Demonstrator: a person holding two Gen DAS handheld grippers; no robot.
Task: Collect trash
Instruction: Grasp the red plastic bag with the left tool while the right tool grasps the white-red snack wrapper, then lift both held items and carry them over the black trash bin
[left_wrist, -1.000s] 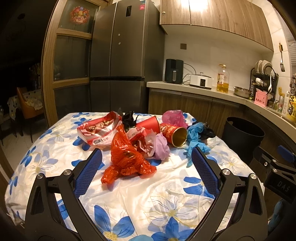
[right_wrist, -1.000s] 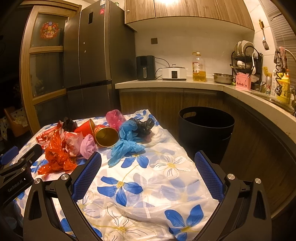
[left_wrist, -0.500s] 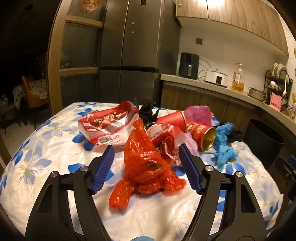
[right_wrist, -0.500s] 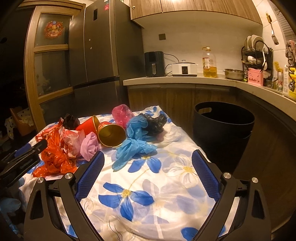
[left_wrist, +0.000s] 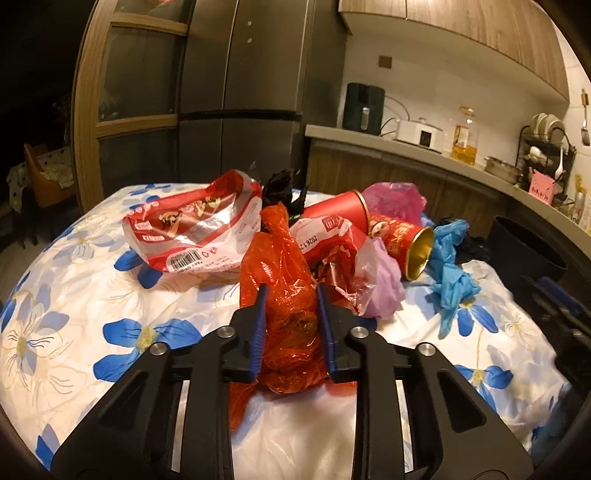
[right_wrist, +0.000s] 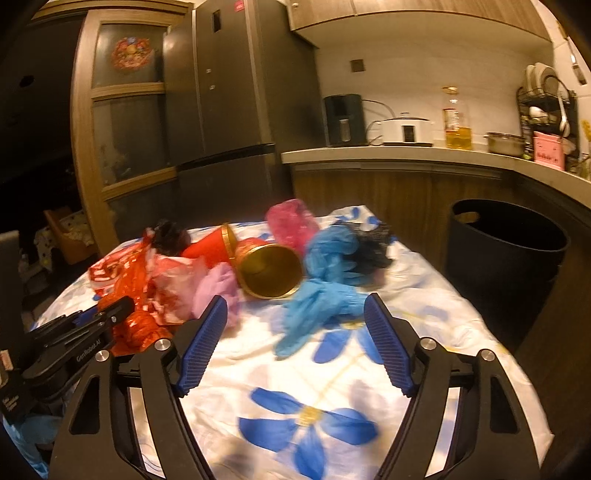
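A heap of trash lies on the flowered tablecloth (left_wrist: 92, 280). My left gripper (left_wrist: 290, 325) is shut on a crumpled red plastic bag (left_wrist: 284, 280); it also shows in the right wrist view (right_wrist: 136, 325). Behind it lie a red-and-white snack wrapper (left_wrist: 192, 236), a red can with a gold inside (left_wrist: 402, 240), a lilac bag (left_wrist: 384, 280) and blue gloves (left_wrist: 450, 273). My right gripper (right_wrist: 295, 336) is open and empty, just in front of the blue gloves (right_wrist: 321, 295) and the gold-mouthed can (right_wrist: 269, 269).
A black trash bin (right_wrist: 506, 243) stands on the floor right of the table, below the kitchen counter (right_wrist: 406, 155). A tall fridge (left_wrist: 255, 92) and a wooden cabinet stand behind the table. A pink bag (right_wrist: 291, 225) and a black bag (right_wrist: 373, 247) lie at the heap's far side.
My left gripper moved forward onto the red plastic bag and closed on it. My right gripper moved forward toward the blue gloves and stayed open.
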